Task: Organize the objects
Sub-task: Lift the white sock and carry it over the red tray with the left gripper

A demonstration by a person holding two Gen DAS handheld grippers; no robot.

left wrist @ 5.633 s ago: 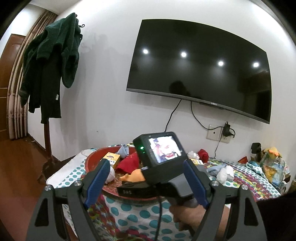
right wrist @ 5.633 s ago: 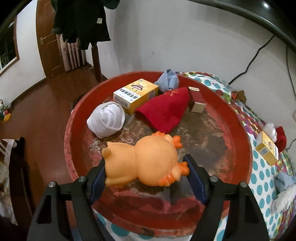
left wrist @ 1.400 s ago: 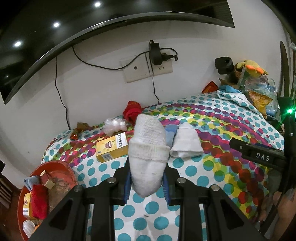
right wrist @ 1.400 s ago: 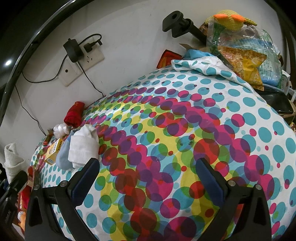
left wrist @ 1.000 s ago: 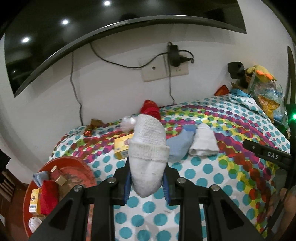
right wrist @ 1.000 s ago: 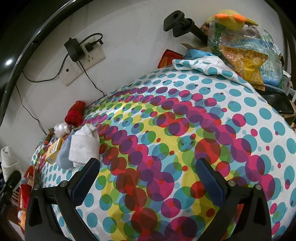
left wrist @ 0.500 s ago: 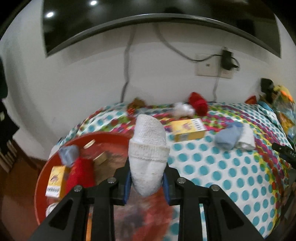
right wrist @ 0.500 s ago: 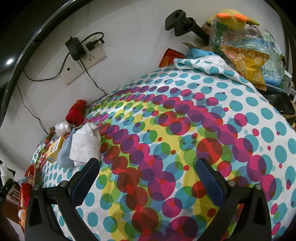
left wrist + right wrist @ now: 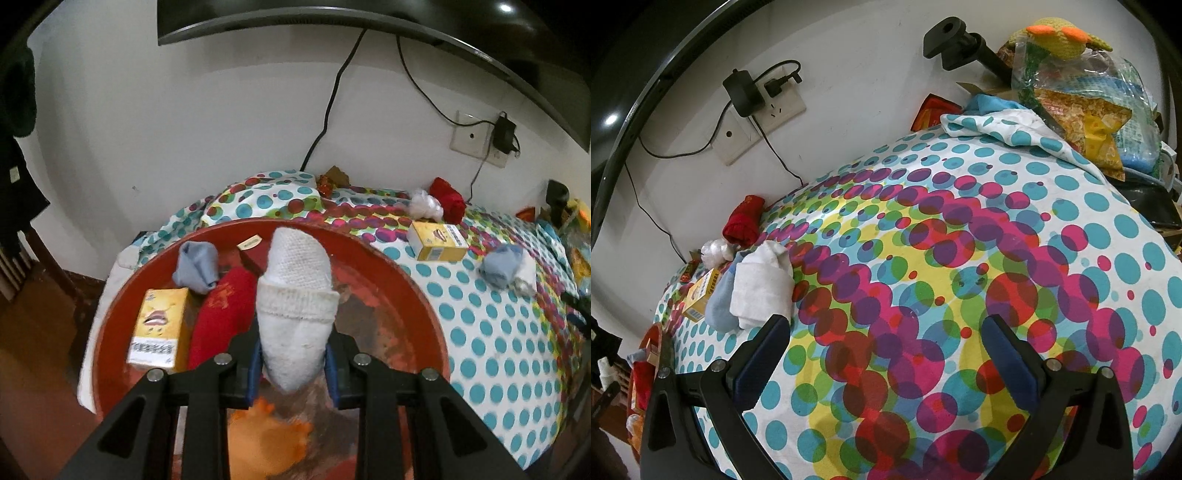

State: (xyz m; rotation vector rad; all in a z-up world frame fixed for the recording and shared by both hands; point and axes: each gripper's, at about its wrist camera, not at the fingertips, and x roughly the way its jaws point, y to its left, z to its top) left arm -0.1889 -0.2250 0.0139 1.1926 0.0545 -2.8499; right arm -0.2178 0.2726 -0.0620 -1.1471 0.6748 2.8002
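While the left gripper [image 9: 293, 363] is clamped on a white rolled sock [image 9: 295, 306], it holds this sock above the round red tray [image 9: 417, 295], near the middle of it. Inside the tray lie a yellow box [image 9: 159, 328], a red sock [image 9: 221, 314] just beside the box, a grey-blue sock [image 9: 195, 267] at the far side, and a small dark red box [image 9: 253, 254] behind the held sock. An orange toy [image 9: 266, 439], blurred, shows under the gripper at the near edge of the tray. On the dotted tablecloth [image 9: 491, 350] to the right of the tray rest a second yellow box [image 9: 437, 242], a blue sock [image 9: 498, 269] touching a white one [image 9: 526, 271], and a red sock roll [image 9: 448, 199] near the wall. The right gripper [image 9: 886, 354] stands wide open above the tablecloth with nothing between its fingers, well apart from the socks.
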